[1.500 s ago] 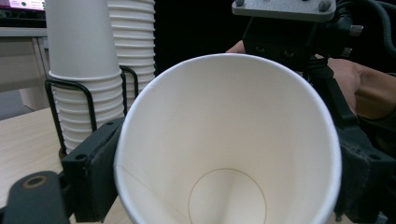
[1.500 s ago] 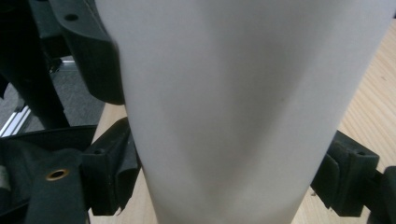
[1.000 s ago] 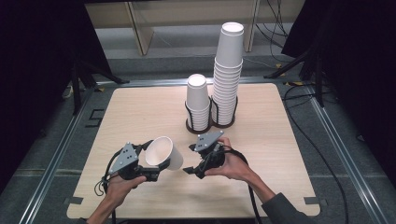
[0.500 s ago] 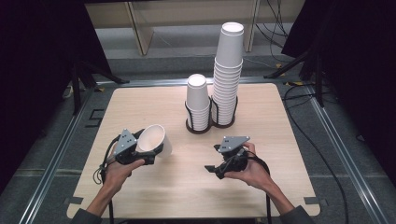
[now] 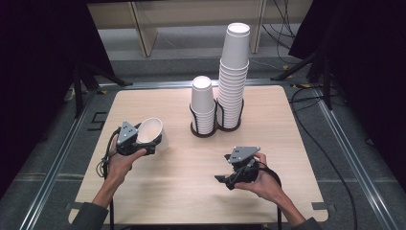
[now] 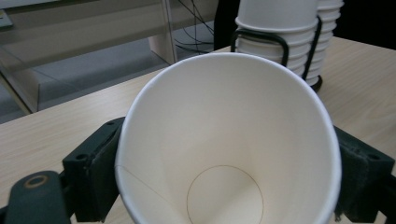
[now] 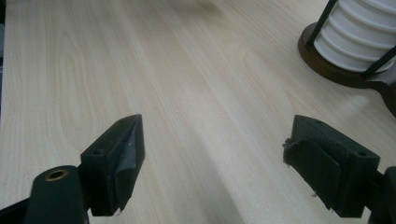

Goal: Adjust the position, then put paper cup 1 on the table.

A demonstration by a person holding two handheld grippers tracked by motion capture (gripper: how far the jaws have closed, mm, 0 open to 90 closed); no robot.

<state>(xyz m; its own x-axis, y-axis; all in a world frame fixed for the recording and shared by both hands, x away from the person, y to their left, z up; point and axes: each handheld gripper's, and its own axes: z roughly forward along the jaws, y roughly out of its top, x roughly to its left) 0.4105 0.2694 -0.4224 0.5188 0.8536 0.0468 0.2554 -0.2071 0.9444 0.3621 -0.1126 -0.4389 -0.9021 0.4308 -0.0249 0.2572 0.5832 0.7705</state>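
White paper cup [image 6: 224, 154] at centre frame, its open mouth toward the camera, clamped between the two black jaws of the left tongs [image 6: 229, 186] at lower left and lower right. Stacked cups [image 6: 275, 32] in a black wire holder [image 6: 261, 39] stand at upper right on the table [image 6: 51, 135]

Table [image 5: 287, 120]: light wood-grain top with rounded corners, set within a grey metal frame [image 5: 352, 160]. Standing directly on it, toward the far edge near the centre: one dark wire holder [image 5: 213, 130] on a round dark base. It carries two stacks of white cups, a short stack [image 5: 203, 103] on the left and a tall stack [image 5: 233, 76] touching it on the right.
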